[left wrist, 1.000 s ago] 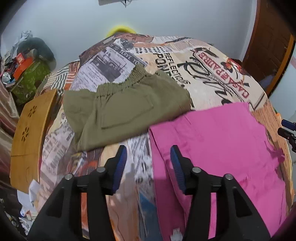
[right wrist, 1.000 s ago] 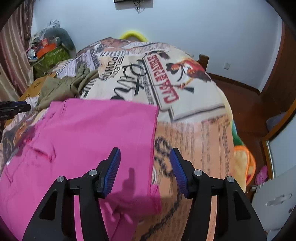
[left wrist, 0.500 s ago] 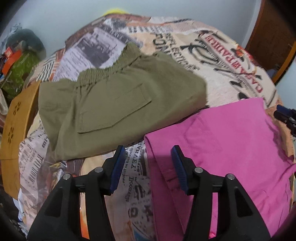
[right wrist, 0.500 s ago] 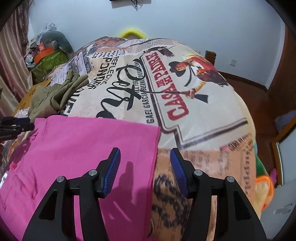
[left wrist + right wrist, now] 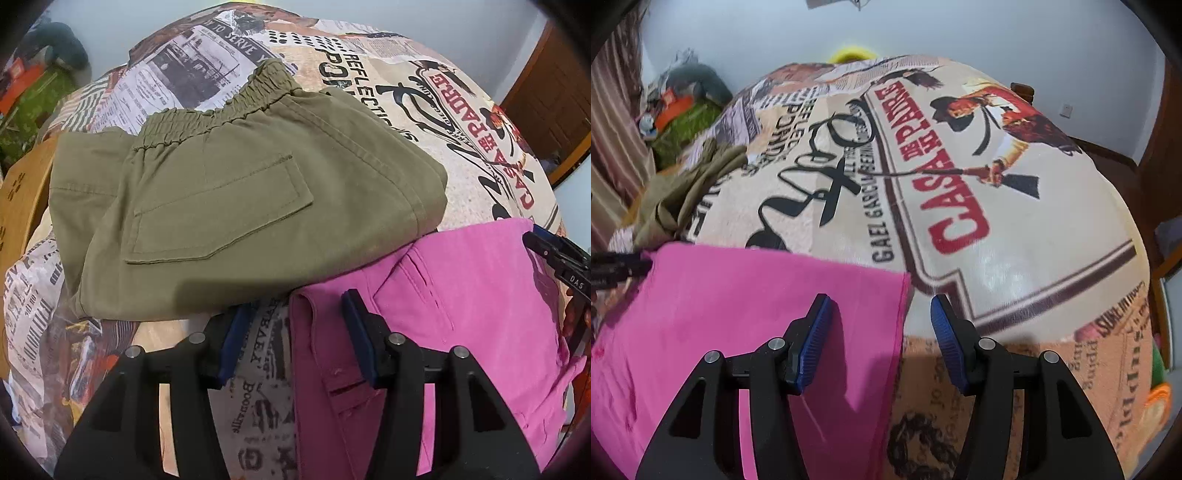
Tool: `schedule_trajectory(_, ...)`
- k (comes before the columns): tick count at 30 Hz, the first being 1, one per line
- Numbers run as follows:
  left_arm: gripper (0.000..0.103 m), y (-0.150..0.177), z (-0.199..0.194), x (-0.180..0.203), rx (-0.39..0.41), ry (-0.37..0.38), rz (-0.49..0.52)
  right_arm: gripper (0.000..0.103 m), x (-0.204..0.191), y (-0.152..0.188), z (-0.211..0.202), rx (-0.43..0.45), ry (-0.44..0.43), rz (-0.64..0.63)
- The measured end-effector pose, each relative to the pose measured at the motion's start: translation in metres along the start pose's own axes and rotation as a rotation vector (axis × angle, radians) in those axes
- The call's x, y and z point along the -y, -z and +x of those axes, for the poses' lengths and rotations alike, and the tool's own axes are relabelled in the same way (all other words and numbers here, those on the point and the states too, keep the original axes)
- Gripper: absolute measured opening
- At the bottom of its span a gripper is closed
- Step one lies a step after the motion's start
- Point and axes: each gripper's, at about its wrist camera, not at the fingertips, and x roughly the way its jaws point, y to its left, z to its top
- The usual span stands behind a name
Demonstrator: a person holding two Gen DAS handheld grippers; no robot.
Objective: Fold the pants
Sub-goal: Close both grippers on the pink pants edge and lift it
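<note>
Two claws show, one in each view, and both are spread apart with nothing pinched. The left gripper (image 5: 293, 334) sits low in the middle of its frame. Its blue pads straddle the left edge of the pink pants (image 5: 461, 314), but do not press on it. The right gripper (image 5: 881, 332) sits low in the middle of its own frame. One pad is over the pink pants (image 5: 738, 314) and the other is over the printed bedspread (image 5: 1015, 240).

The bottom of the pink pants is cut off by the frame and hidden behind the black claw arms. The right view is blurry at the left side, so the small things in the upper left corner are hard to make out.

The pink pants lie flat on the bed, smooth, with a straight seam and a pocket line. They fill the lower right of the left view and the lower left of the right view. Folded green pants (image 5: 240, 206) lie just above them, touching the top edge.

Compared with a second ago, both claws are lower and closer to the cloth, and the green pants look bigger.
</note>
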Motion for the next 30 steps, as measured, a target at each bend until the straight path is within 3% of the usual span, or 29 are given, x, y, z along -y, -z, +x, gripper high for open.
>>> schedule_trajectory(2,0.044,0.001,0.001,0.001,0.013,-0.011,-0.001,0.052,-0.001,-0.003,0.002,0.002,-0.001,0.007)
schedule_trajectory(4,0.031,0.002,0.0,0.006,0.022,-0.023,0.019,0.043,-0.004,-0.006,0.006,-0.008,0.006,-0.003)
schedule_trajectory(6,0.024,0.003,-0.002,0.012,0.028,-0.051,0.033,0.022,-0.009,-0.009,0.007,-0.021,-0.004,-0.024)
schedule_trajectory(8,0.019,0.003,-0.002,0.016,0.029,-0.075,0.044,0.007,-0.014,-0.011,0.009,-0.028,-0.002,-0.045)
schedule_trajectory(12,0.01,0.004,-0.01,0.011,0.029,-0.069,0.029,0.005,-0.025,-0.01,0.004,-0.021,0.043,-0.097)
schedule_trajectory(18,0.008,0.004,-0.035,0.013,0.065,-0.066,0.054,0.005,-0.02,-0.018,-0.021,0.033,0.022,-0.073)
schedule_trajectory(30,0.008,-0.031,-0.127,0.019,0.266,-0.058,0.048,0.004,-0.041,-0.057,-0.092,0.239,0.082,-0.099)
